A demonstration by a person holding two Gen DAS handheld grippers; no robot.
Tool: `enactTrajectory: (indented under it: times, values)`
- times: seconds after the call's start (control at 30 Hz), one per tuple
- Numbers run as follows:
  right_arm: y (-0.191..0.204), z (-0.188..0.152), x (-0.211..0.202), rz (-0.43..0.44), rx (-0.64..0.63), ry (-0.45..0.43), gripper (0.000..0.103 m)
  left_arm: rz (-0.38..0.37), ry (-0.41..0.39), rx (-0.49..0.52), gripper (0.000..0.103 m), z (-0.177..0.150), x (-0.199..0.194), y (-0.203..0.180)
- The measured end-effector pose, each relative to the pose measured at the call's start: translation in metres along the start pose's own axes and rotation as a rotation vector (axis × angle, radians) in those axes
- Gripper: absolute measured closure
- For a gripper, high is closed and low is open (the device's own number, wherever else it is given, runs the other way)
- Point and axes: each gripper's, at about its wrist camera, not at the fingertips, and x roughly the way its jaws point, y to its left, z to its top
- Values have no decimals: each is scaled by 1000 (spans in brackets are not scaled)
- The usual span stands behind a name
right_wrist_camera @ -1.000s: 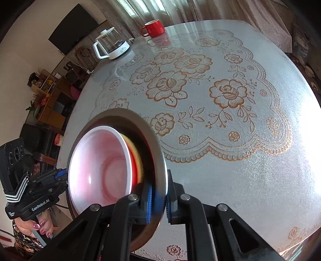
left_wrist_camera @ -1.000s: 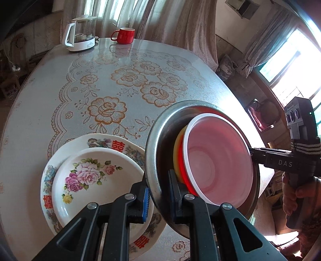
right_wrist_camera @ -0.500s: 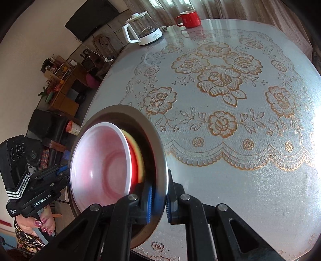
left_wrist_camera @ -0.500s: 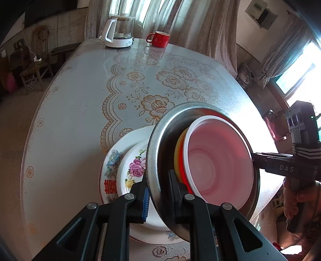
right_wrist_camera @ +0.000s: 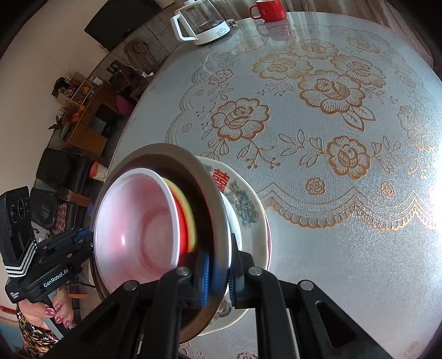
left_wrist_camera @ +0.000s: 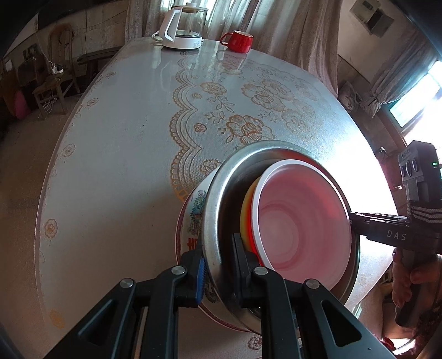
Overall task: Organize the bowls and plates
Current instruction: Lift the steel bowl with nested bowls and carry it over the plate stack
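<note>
Steel bowl [left_wrist_camera: 221,193] fills the left wrist view, tipped on edge, and the left gripper [left_wrist_camera: 218,265] has its jaws clamped on the near rim. Nested inside sits a white bowl [left_wrist_camera: 301,221] with a pink-tinged inside, and behind its rim show only slivers of red and yellow, too little to tell what they belong to. Under the steel bowl peeks a floral plate [left_wrist_camera: 193,212], mostly covered. Across the bowl the right gripper [left_wrist_camera: 356,218] reaches in, its tips lost behind the far rim, with the person's hand [left_wrist_camera: 408,279] on its handle. Far back on the tabletop [left_wrist_camera: 124,138] stand a kettle [left_wrist_camera: 182,27] and a red mug [left_wrist_camera: 237,41].

Over to the right wrist view: the right gripper [right_wrist_camera: 218,265] has its jaws clamped on the steel bowl's [right_wrist_camera: 210,198] rim, somewhat blurred. Here the floral plate [right_wrist_camera: 243,198] shows more, with a red character on its border, lying on the tabletop [right_wrist_camera: 345,248]. The left gripper [right_wrist_camera: 85,240] comes in from the opposite side, a hand [right_wrist_camera: 52,312] with painted nails below. White bowl [right_wrist_camera: 143,229], kettle [right_wrist_camera: 204,22] and mug [right_wrist_camera: 268,11] all show; the mug is cut off on top.
</note>
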Motion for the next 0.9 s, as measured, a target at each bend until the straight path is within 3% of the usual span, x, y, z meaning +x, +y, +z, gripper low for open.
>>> enactTrajectory:
  times: [0.43,0.9]
  values:
    - [-2,0,5,-30,35,-4,92,2,31,9,88,-2,15,2]
    - [0,1,7,-51,51,-34,91,-18,12,-14,88,-1,13,10]
